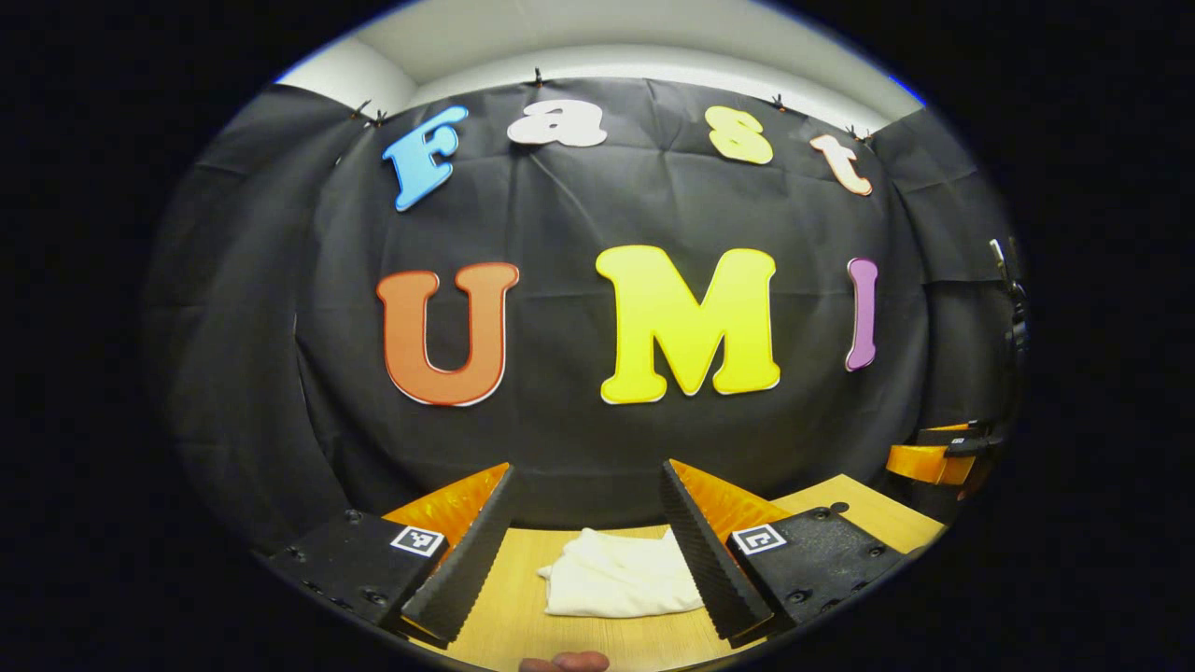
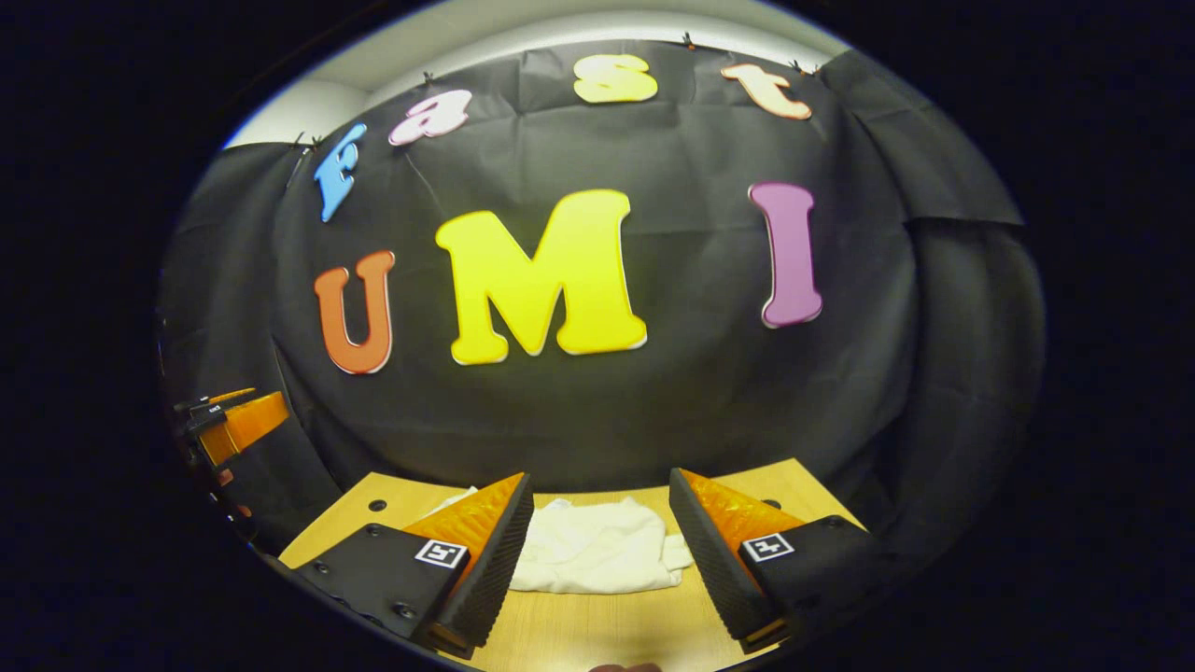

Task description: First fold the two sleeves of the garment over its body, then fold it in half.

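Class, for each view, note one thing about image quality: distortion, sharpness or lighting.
Left gripper view: fisheye bends the table edge, and the white garment is evenly lit and sharp. Right gripper view: the same curving, the garment clear, the rim darker.

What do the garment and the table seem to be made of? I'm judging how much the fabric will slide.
Garment: soft white knit, probably cotton, matte, limp with rounded wrinkles. Table: pale wood or wood-look laminate, smooth, faint grain lines; which one is unclear.
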Action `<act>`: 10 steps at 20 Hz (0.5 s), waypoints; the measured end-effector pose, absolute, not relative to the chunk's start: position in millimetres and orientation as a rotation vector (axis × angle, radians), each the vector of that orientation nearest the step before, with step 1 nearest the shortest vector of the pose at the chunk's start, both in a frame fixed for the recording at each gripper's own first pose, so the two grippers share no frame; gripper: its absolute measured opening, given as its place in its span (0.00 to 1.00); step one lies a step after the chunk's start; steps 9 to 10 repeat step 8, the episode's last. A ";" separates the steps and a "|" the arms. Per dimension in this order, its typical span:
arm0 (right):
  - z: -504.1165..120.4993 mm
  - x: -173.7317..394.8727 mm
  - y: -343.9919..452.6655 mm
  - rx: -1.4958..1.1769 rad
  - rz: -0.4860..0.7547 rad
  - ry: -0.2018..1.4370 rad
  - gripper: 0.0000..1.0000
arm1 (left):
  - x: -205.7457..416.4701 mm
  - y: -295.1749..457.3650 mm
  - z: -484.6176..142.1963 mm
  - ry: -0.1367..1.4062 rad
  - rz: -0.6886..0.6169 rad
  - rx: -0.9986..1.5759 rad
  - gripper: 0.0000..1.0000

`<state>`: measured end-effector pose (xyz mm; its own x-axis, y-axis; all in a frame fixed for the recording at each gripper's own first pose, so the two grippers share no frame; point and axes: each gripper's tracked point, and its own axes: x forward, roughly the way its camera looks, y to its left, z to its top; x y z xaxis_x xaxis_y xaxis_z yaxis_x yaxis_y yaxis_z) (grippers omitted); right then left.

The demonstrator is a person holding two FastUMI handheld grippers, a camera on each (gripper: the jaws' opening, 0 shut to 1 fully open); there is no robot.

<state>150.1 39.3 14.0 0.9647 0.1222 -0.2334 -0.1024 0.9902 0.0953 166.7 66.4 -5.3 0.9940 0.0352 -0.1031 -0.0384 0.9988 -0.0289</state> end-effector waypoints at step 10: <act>43.5 52.6 31.7 0.057 0.072 0.138 0.92 | 72.7 31.3 16.2 0.049 0.025 -0.091 0.96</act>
